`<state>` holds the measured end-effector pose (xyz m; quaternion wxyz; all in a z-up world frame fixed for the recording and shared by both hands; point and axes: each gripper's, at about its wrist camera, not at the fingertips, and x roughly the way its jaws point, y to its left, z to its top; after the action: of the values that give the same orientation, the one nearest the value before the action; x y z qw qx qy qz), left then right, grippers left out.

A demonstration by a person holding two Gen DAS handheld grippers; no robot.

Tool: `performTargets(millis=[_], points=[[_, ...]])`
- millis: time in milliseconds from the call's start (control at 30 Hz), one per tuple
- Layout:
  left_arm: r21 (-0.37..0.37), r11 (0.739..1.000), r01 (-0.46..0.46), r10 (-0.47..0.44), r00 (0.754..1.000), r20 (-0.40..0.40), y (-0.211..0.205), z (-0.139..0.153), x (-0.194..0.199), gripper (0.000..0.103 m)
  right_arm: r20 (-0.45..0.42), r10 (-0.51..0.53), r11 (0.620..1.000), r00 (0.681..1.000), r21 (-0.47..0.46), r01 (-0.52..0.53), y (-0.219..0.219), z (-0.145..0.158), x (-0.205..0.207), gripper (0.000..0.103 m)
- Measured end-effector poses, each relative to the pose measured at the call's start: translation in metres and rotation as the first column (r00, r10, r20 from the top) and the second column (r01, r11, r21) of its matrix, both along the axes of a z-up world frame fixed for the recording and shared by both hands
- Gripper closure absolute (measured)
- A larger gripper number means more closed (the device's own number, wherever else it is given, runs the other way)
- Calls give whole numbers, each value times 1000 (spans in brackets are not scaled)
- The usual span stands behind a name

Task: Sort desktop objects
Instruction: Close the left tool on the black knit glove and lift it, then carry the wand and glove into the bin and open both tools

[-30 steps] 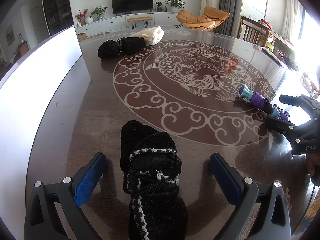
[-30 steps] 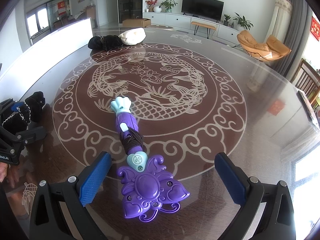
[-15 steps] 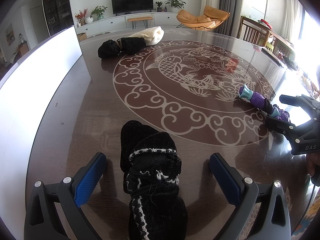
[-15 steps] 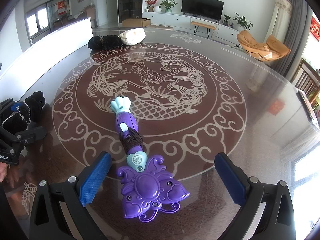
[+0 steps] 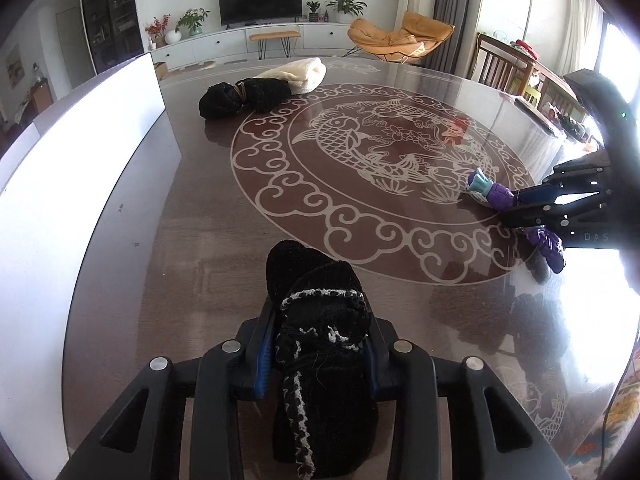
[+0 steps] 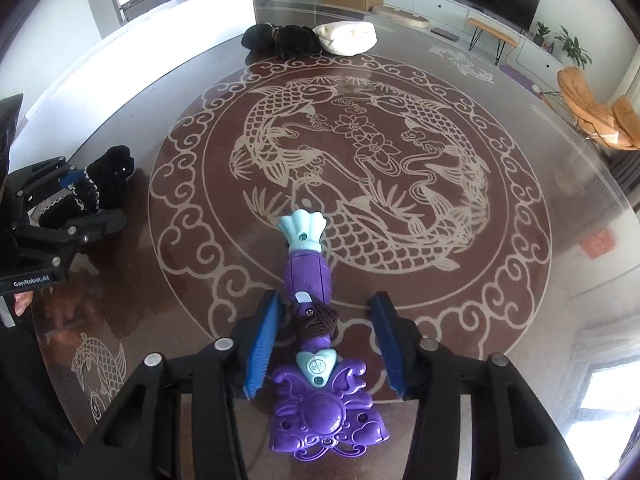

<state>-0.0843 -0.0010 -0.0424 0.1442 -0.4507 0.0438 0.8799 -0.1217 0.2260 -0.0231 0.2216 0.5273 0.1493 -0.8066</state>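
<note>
A black knitted bundle with white trim lies on the dark round table in the left wrist view. My left gripper is shut on it, blue pads pressed to its sides. It also shows in the right wrist view. A purple and teal toy wand lies on the table between the fingers of my right gripper. The jaws have narrowed around the wand's handle, with gaps still on both sides. The wand also shows in the left wrist view.
A second black bundle and a cream rolled cloth lie at the far side of the table. A white board runs along the table's left edge. Chairs stand beyond the far right.
Both grippers have closed in: the left one from wide open onto the black bundle, the right one from wide open to a narrow gap around the wand's handle.
</note>
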Motion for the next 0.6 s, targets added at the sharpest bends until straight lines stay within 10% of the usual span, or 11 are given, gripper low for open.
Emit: performTargets(millis=[333,600], points=[[177,978,-107,143,968,-204,-65,81,58,68,-98,-29,992,995,-128,16,-5,67,21,81],[185,944,-272,318,899,-300,-181,155,67,68,-259,52,946,965,-296,-130,-97,162,14,81]])
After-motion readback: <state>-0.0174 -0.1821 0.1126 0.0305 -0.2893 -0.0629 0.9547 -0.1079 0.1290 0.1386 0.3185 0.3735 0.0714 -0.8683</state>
